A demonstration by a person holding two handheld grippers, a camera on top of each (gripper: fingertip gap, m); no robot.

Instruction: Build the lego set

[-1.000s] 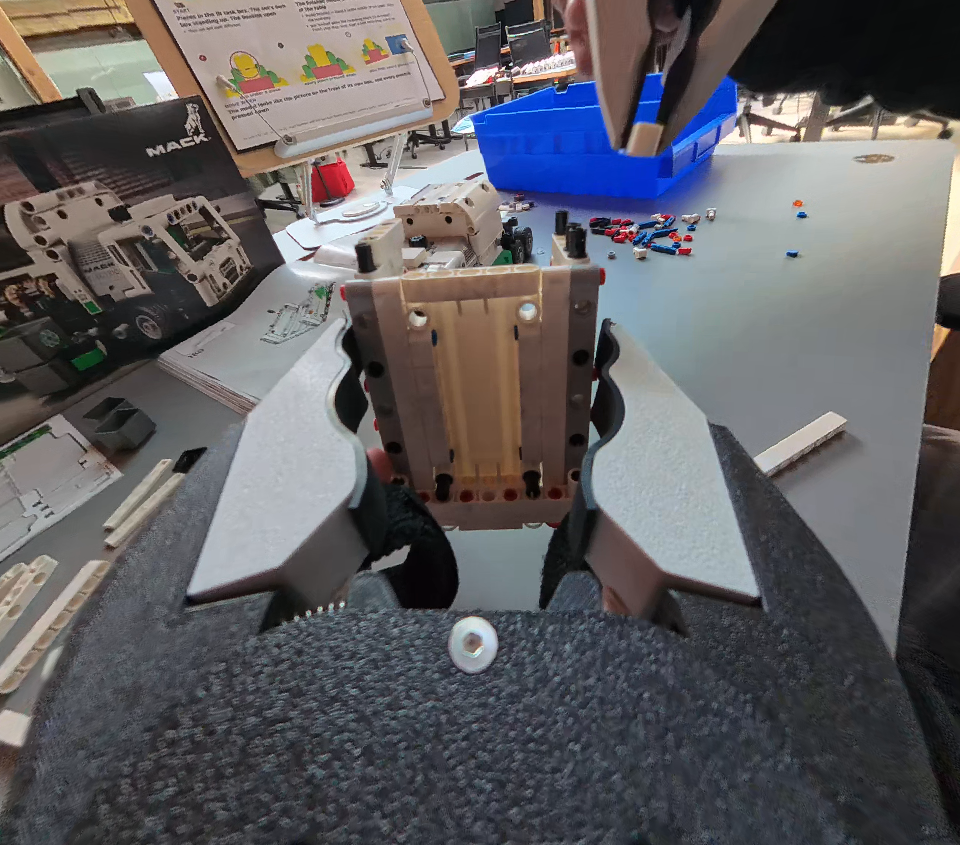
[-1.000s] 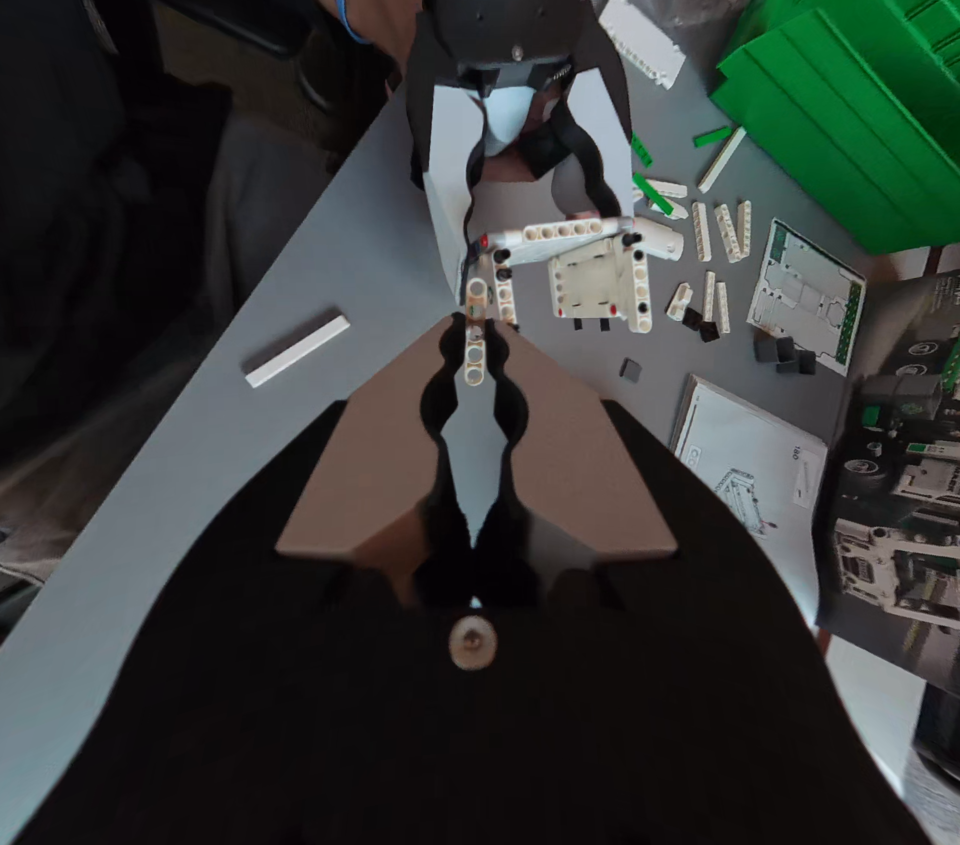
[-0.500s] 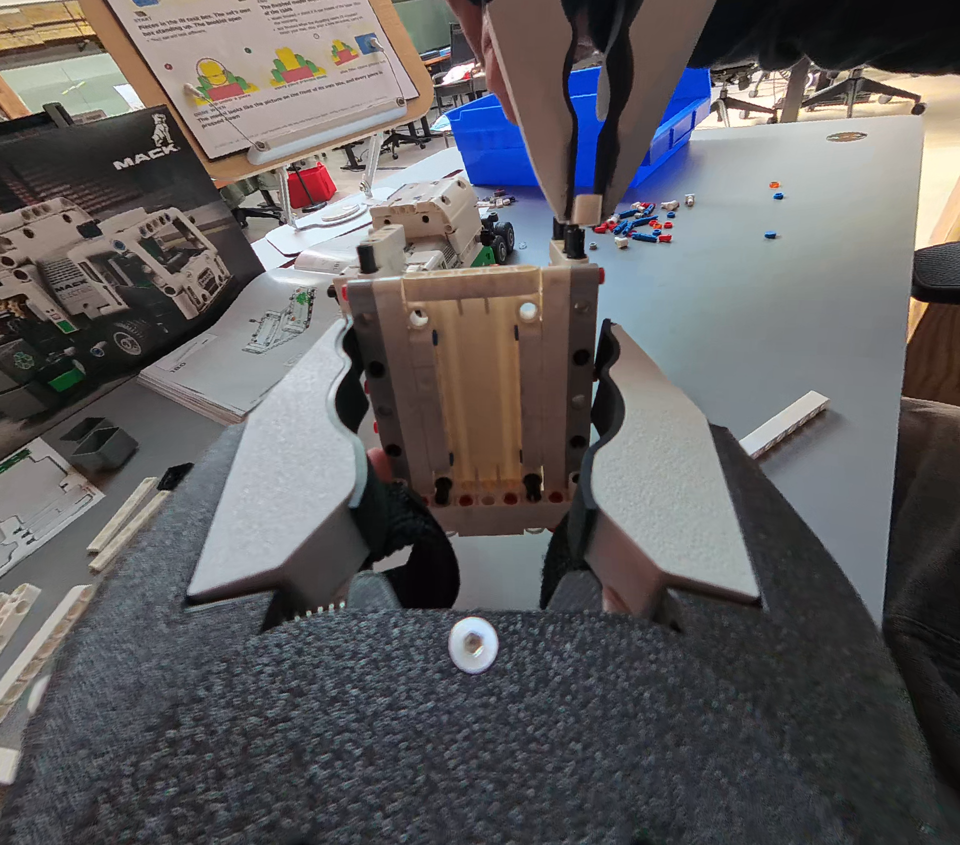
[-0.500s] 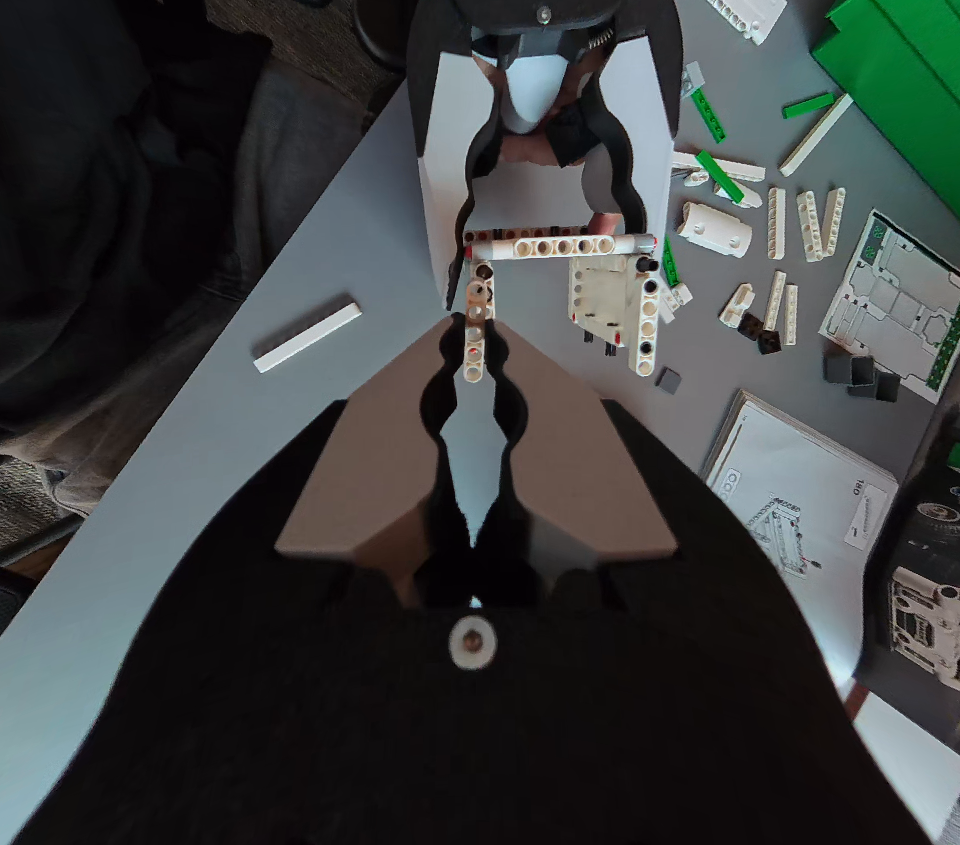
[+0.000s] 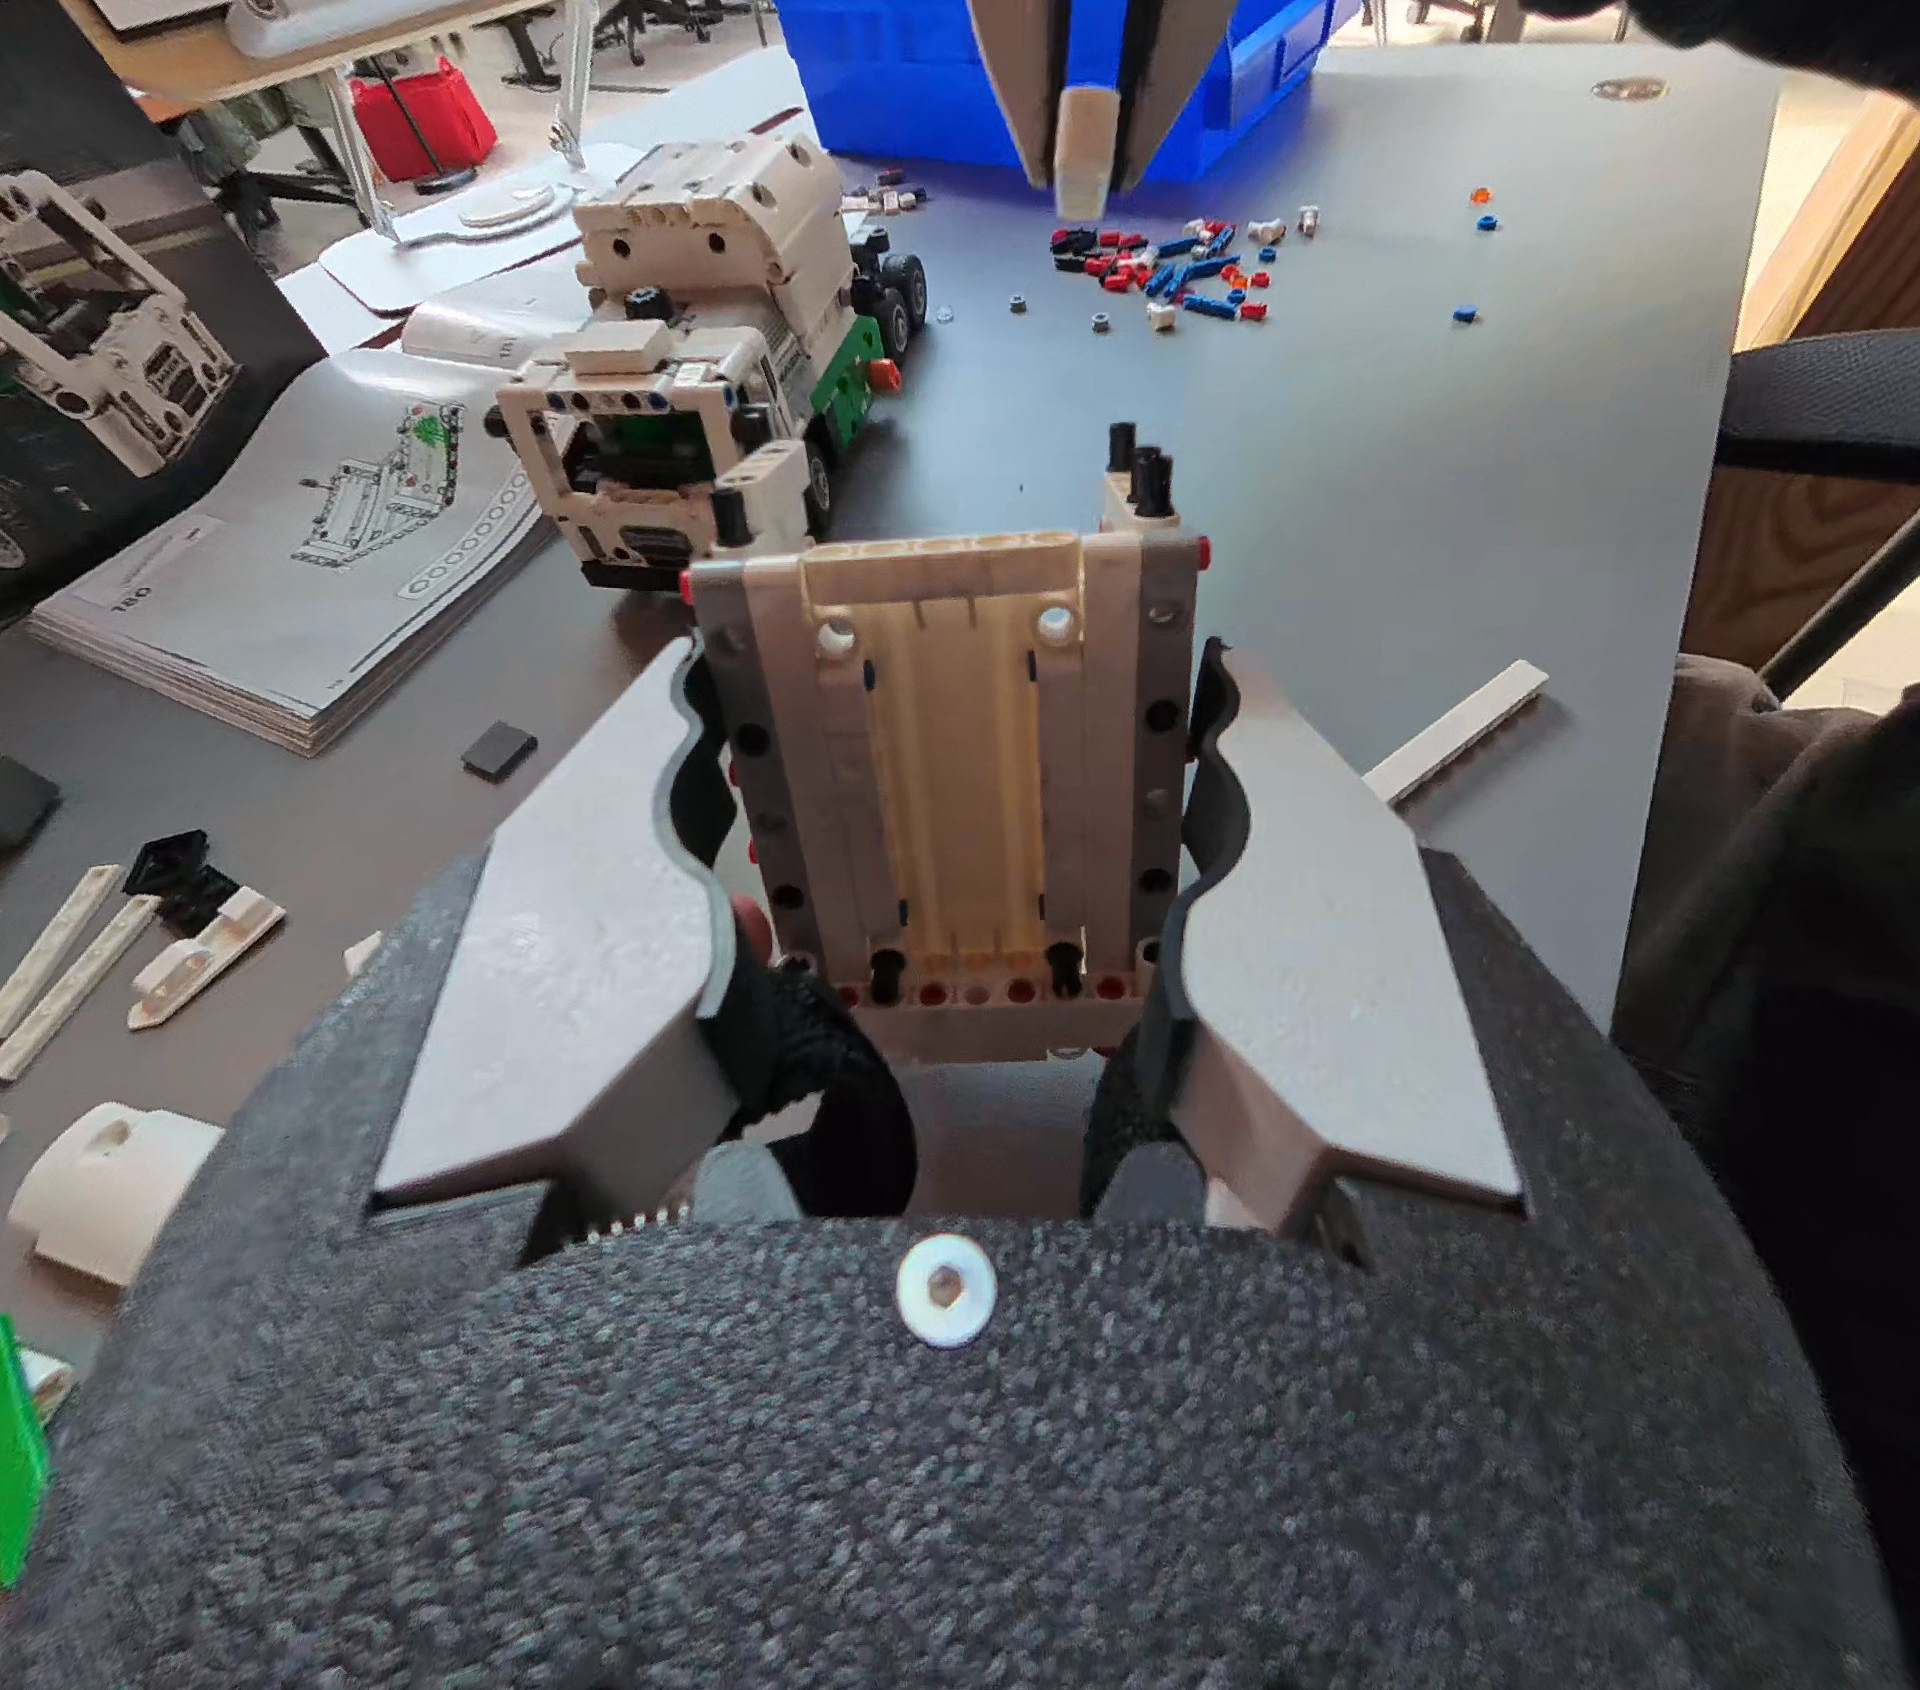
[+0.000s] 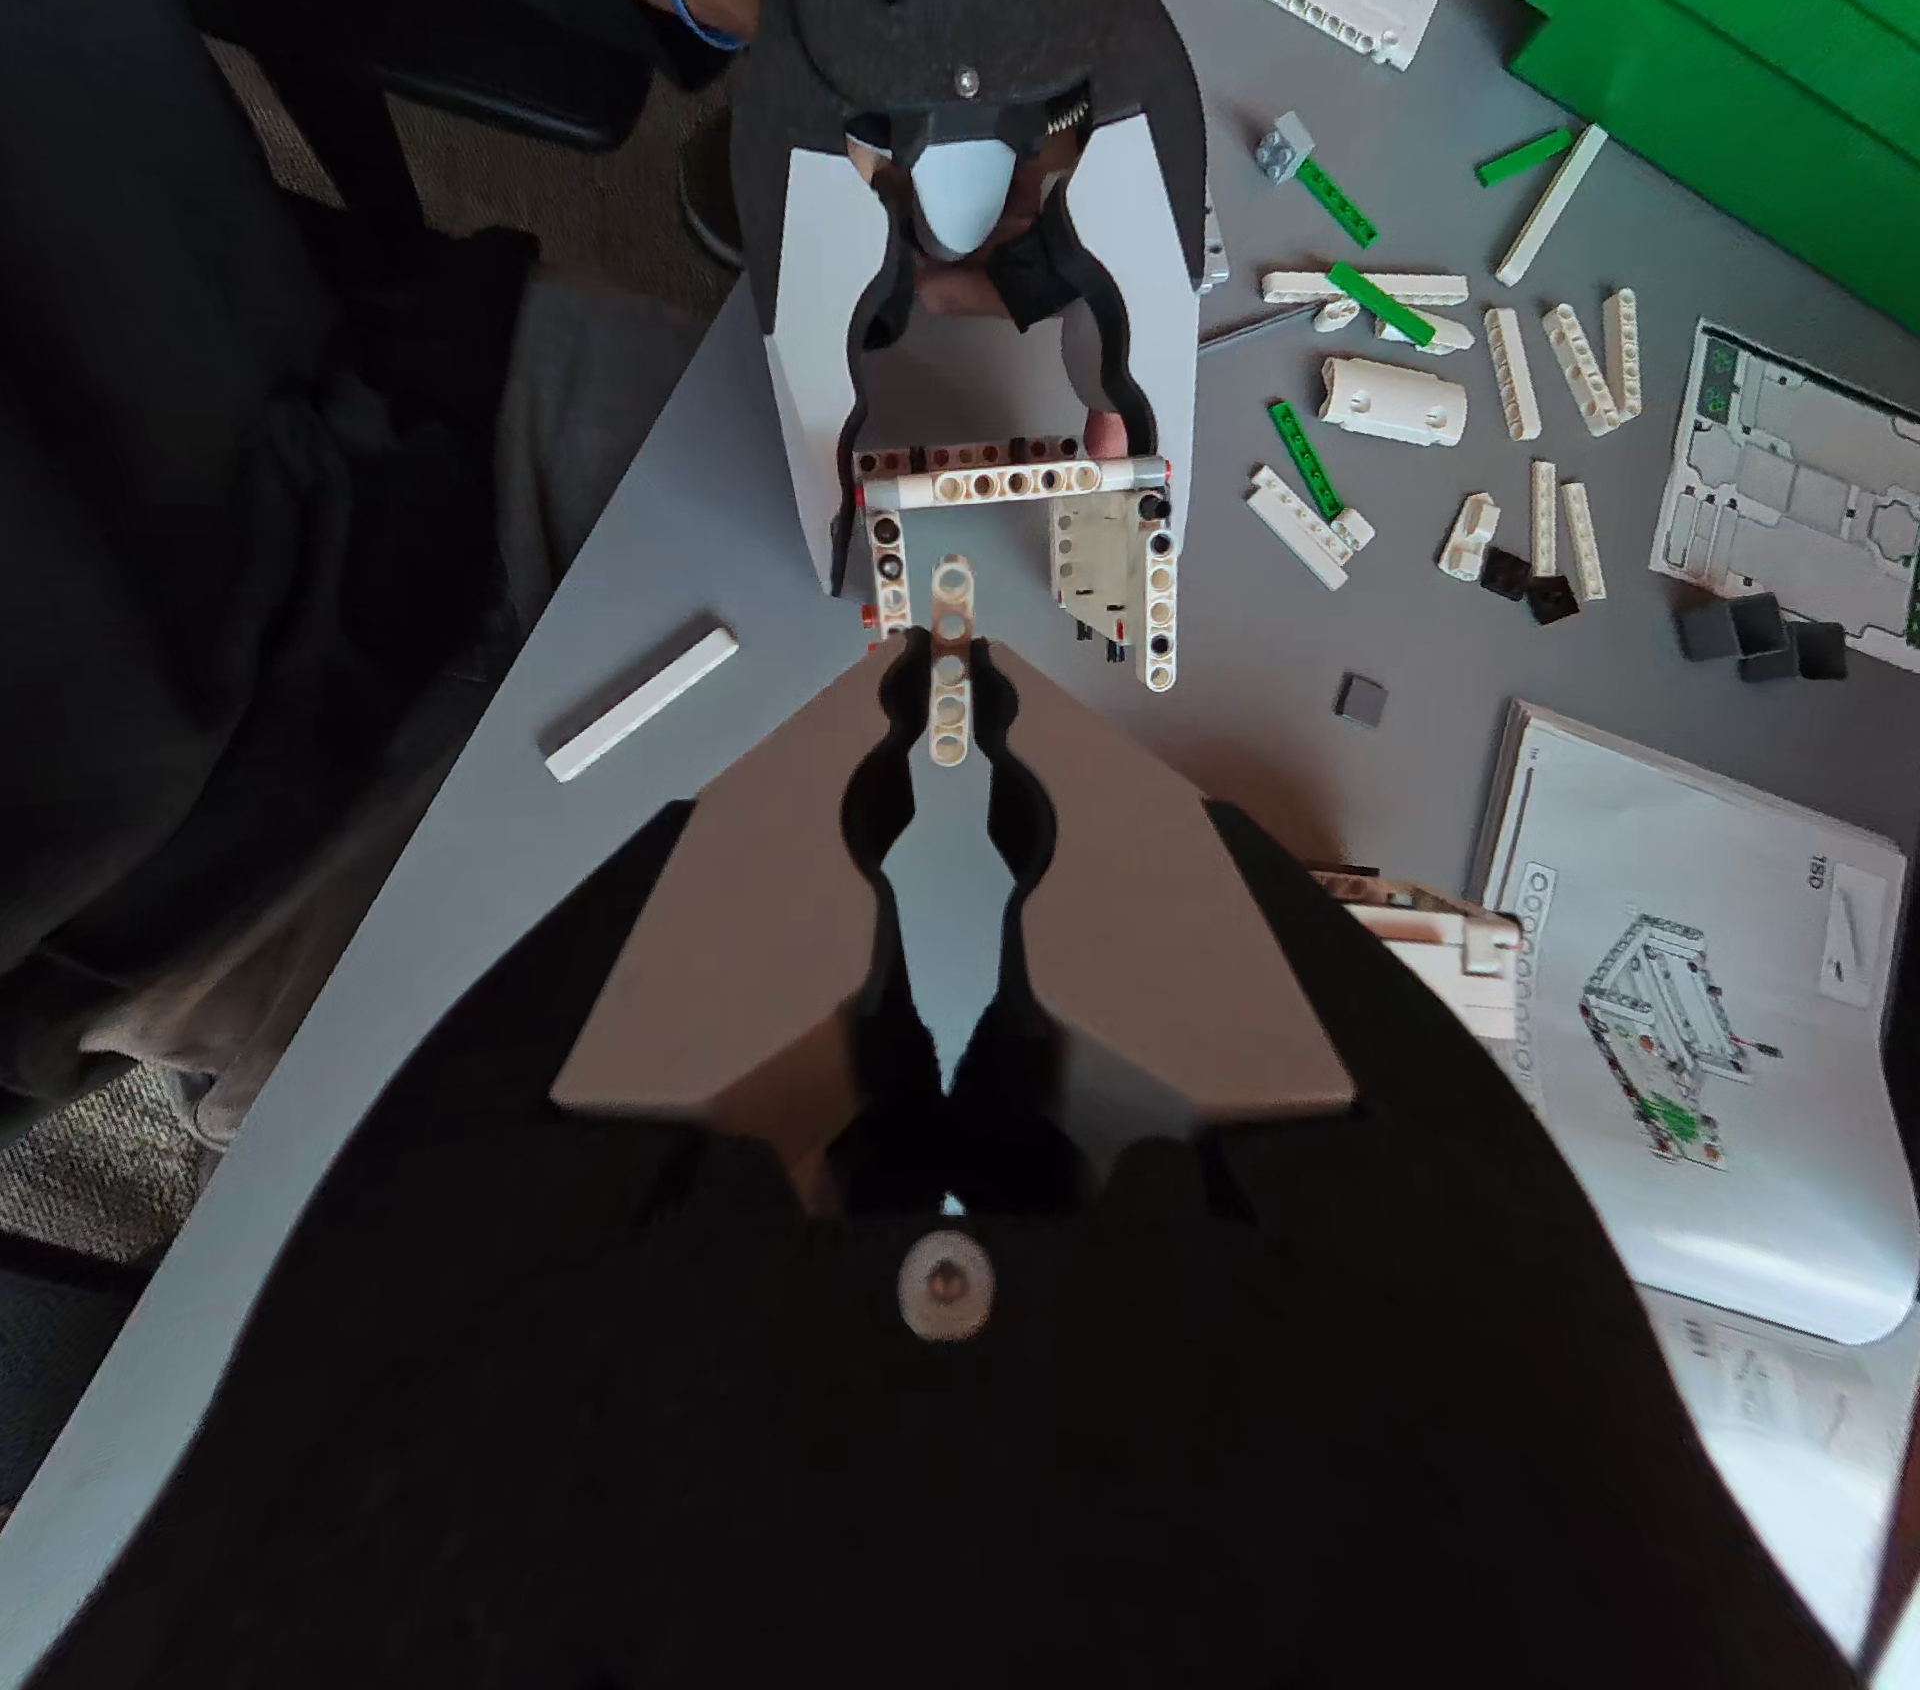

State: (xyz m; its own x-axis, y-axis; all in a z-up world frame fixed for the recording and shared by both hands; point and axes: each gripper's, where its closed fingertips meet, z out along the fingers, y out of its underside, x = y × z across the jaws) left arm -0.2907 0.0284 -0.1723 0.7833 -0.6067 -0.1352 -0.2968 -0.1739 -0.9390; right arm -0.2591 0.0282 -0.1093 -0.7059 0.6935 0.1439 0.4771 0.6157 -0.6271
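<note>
Left wrist view shows the left tongs [image 5: 951,819] clenched on the sides of a white and grey frame assembly [image 5: 951,767], held upright above the grey counter [image 5: 1455,497]. Black pins [image 5: 1141,479] stick up from its far right corner. The right tongs [image 5: 1081,170] hang above and beyond it, gripping a short white beam [image 5: 1083,149] end-down.

Half a second ago the beam's tip was touching those pins; now it sits higher and well clear of them, and the frame has dropped lower in the view, so the finished truck [image 5: 717,362] behind it shows in full. My reading is that the press did not seat, or the person backed off to re-aim, so the beam is not yet joined.

In the right wrist view, the beam [image 6: 951,664] points between the frame's two side arms [image 6: 1013,539] rather than over the pinned one, so a sideways shift looks needed first.

Room is fair. The counter edge [image 6: 623,518] runs close beside the frame on the person's side, with a loose white strip [image 6: 639,700] lying near it. Loose white beams [image 6: 1558,383], the open instruction booklet [image 6: 1704,996] and the truck crowd the other side. The air directly above the frame is open, which favours a straight downward approach.
</note>
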